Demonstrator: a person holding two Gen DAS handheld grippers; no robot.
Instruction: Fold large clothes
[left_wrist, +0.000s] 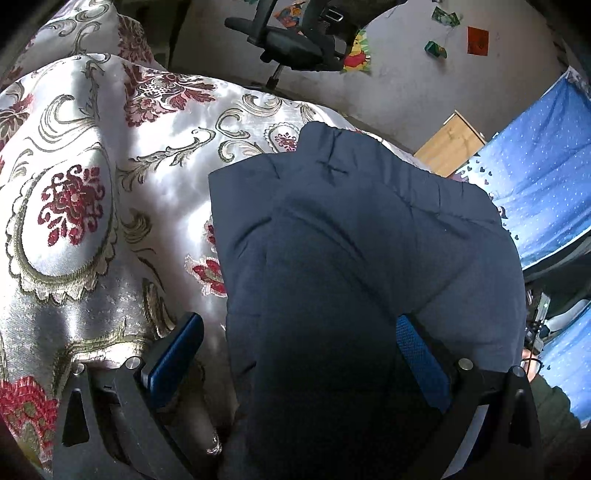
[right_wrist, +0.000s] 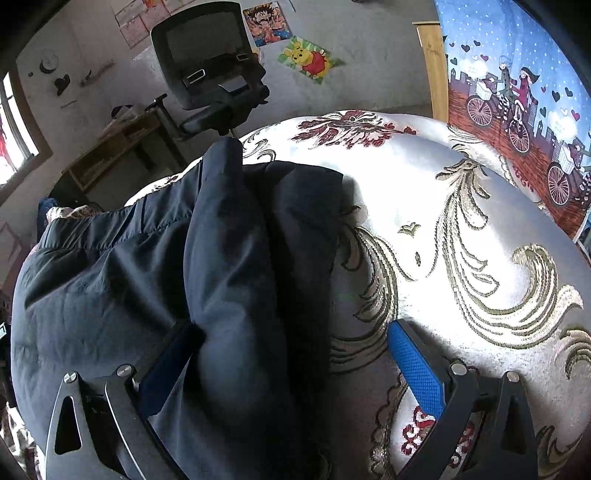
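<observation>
A large dark navy padded jacket (left_wrist: 354, 236) lies on a white bedspread with red and gold flowers (left_wrist: 92, 177). My left gripper (left_wrist: 299, 332) is open, its jaws wide apart over the jacket's left edge, with fabric lying between the blue pads. In the right wrist view the jacket (right_wrist: 155, 258) is bunched in a thick fold. My right gripper (right_wrist: 291, 339) is open around the fold's right edge, the left pad (right_wrist: 166, 362) against the cloth, the right pad (right_wrist: 417, 369) over the bedspread (right_wrist: 461, 221).
A black office chair (right_wrist: 207, 66) stands beyond the bed's far edge, with a wooden desk (right_wrist: 110, 147) to its left. A blue printed curtain (right_wrist: 517, 92) hangs at the right, beside a wooden board (left_wrist: 448, 147). Posters are on the grey wall.
</observation>
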